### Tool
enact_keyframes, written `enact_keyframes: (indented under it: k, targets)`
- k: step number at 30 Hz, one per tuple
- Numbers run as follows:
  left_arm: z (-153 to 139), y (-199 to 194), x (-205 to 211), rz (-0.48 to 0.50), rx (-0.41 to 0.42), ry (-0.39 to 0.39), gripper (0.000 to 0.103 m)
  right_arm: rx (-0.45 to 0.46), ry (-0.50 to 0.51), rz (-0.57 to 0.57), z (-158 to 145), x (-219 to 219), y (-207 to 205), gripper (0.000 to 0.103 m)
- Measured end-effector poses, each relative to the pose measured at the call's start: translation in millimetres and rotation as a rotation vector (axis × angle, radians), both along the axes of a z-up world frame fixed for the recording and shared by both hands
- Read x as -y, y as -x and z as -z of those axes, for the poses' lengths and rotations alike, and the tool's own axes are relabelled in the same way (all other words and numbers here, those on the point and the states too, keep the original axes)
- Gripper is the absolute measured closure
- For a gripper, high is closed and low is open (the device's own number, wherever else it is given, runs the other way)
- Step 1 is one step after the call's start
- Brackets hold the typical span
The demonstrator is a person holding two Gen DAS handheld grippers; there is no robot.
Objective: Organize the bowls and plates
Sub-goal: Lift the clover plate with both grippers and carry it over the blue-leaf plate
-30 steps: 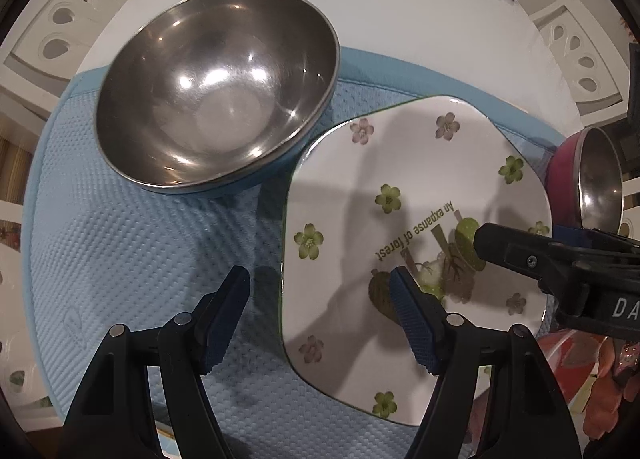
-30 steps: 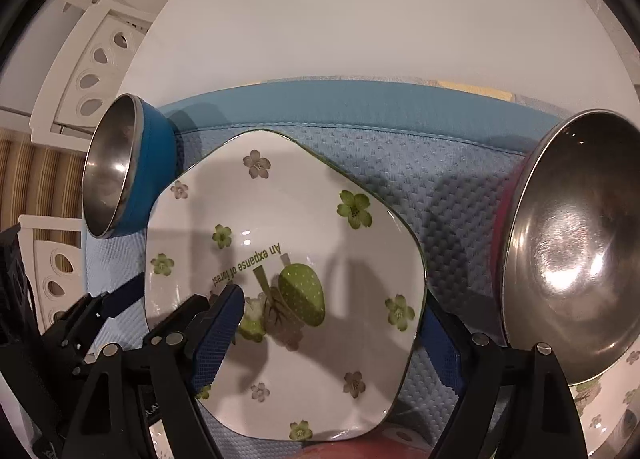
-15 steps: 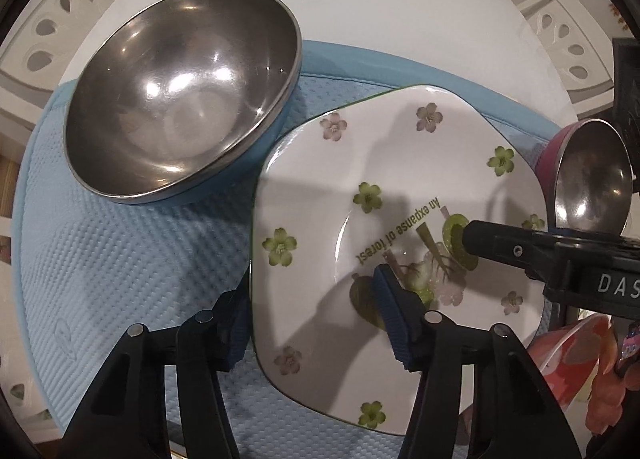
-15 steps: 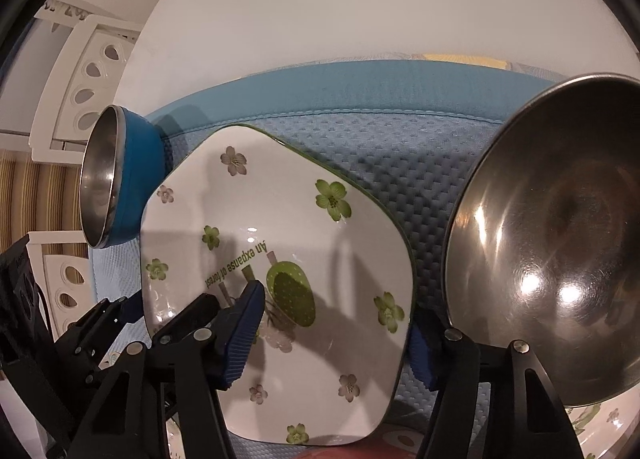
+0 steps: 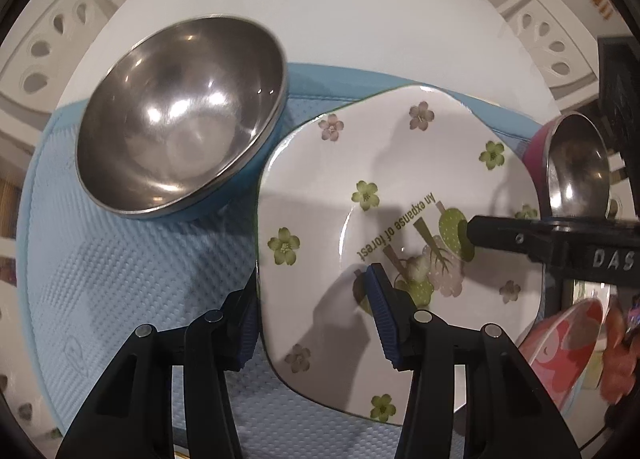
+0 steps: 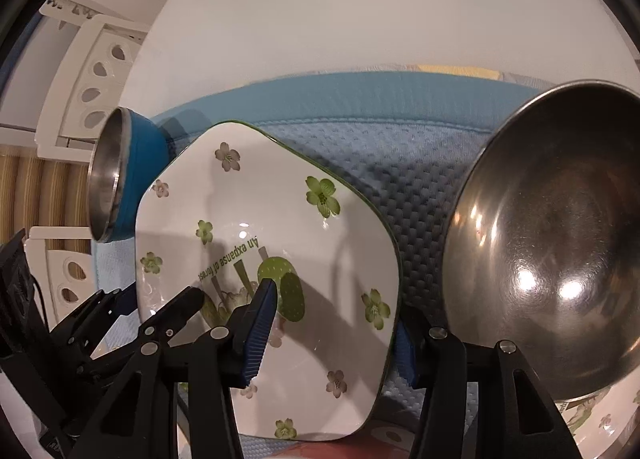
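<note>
A white squarish plate (image 5: 400, 195) with green flowers and the words "An expanse of forest" lies on a blue mat (image 5: 120, 279). My left gripper (image 5: 314, 323) straddles the plate's left edge, one finger above the plate and one below, jaws partly closed. My right gripper (image 6: 332, 333) straddles the plate's (image 6: 264, 219) right edge the same way. A steel bowl with a blue outside (image 5: 180, 115) sits left of the plate. A steel bowl with a magenta outside (image 5: 576, 167) sits to its right.
The mat lies on a round white table (image 5: 340, 19) with white chairs (image 5: 548, 31) around it. A red patterned bowl (image 5: 560, 343) sits at the near right. Another flowered plate (image 6: 592, 415) lies under the magenta bowl (image 6: 560, 243).
Both grippers have moved in onto the plate from opposite sides and their jaws have narrowed around its edges. The plate now looks slightly tilted.
</note>
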State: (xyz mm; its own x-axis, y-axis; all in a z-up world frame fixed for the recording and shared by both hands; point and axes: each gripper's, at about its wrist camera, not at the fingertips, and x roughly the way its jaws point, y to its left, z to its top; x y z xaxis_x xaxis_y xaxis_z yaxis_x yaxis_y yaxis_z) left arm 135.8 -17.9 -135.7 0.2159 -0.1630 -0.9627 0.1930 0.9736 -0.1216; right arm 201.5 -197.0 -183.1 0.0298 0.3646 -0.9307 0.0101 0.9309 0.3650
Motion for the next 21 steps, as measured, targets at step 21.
enact_keyframes:
  k: [21]
  targets:
    - [-38,6,-4,-0.009,0.105,0.048,0.057,0.094,-0.054,0.015,-42,7,8,0.051]
